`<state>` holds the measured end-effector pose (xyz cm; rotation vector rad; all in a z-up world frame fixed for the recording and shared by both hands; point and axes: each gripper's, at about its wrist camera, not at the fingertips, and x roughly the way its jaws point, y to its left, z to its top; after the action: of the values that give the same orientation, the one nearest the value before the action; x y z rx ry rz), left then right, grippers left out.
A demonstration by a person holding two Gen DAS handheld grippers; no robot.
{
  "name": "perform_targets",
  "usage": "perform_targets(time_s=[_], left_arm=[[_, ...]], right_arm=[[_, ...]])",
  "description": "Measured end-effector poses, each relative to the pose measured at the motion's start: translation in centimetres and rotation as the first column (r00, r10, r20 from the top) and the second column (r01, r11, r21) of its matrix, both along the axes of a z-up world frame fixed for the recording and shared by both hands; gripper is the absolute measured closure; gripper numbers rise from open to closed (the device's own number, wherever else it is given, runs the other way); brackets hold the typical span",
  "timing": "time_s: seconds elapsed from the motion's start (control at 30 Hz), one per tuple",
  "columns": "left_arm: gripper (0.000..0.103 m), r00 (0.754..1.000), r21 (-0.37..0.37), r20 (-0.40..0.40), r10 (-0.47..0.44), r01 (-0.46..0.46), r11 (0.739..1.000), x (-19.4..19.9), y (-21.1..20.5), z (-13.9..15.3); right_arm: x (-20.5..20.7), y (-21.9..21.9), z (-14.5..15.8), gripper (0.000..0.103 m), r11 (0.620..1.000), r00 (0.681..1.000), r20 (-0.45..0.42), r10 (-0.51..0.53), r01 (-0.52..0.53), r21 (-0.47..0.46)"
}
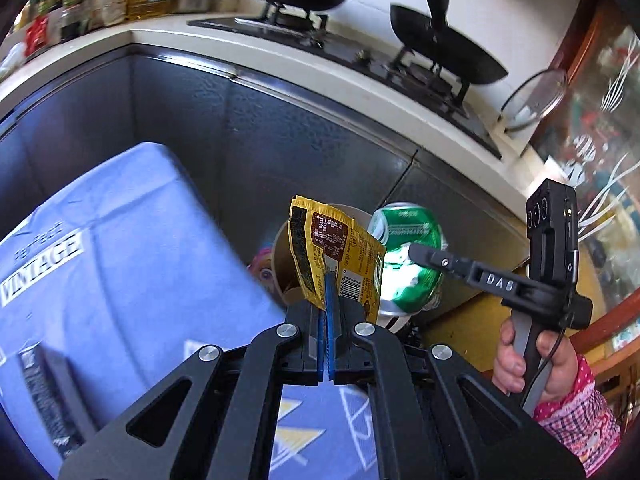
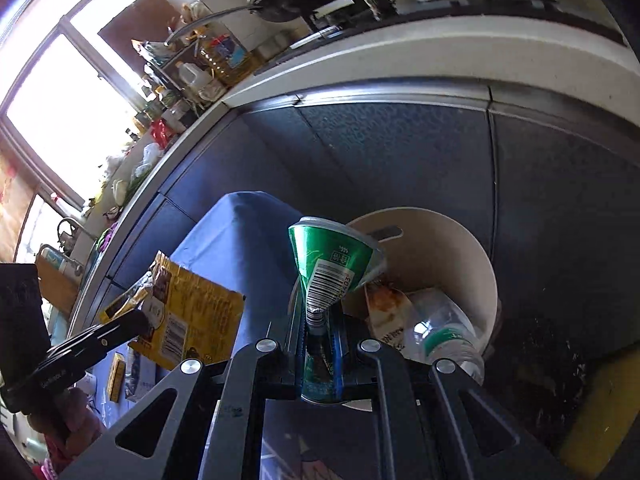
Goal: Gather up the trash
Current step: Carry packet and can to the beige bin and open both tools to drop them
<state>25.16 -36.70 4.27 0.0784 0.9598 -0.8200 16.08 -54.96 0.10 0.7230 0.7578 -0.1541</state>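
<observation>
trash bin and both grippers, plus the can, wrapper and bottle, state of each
left gripper: shut on yellow wrapper
right gripper: shut on green can
green can: crushed
yellow wrapper: crumpled, torn open
white bin: open-topped, partly filled
plastic bottle: lying inside the bin

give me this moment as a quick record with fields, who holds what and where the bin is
left hand-held gripper: shut on yellow wrapper
right hand-held gripper: shut on crushed green can
bin: white, round, on the floor by the dark cabinet
bin contents: clear plastic bottle, a wrapper
table: blue cloth, beside bin
can position: in front of the bin's opening
</observation>
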Motion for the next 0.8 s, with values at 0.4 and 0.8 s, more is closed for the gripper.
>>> perform_targets(time_s=[0.4,0.8], left_arm=[[0.071,0.999,0.112,0.030,-0.011,0.008,0.994,0.4,-4.5,-3.3],[0.066,0.975,0.077,0.215,0.057,-0.075,0.994,-8.2,6.4,0.7]], right_arm=[[0.2,-1.1,-2.0,0.051,0.997,0.997,-0.010,-0.074,0.074,-0.024],[-8.0,8.2,2.2,0.051,0.989,0.980,0.131,-0.148,0.147,0.013]])
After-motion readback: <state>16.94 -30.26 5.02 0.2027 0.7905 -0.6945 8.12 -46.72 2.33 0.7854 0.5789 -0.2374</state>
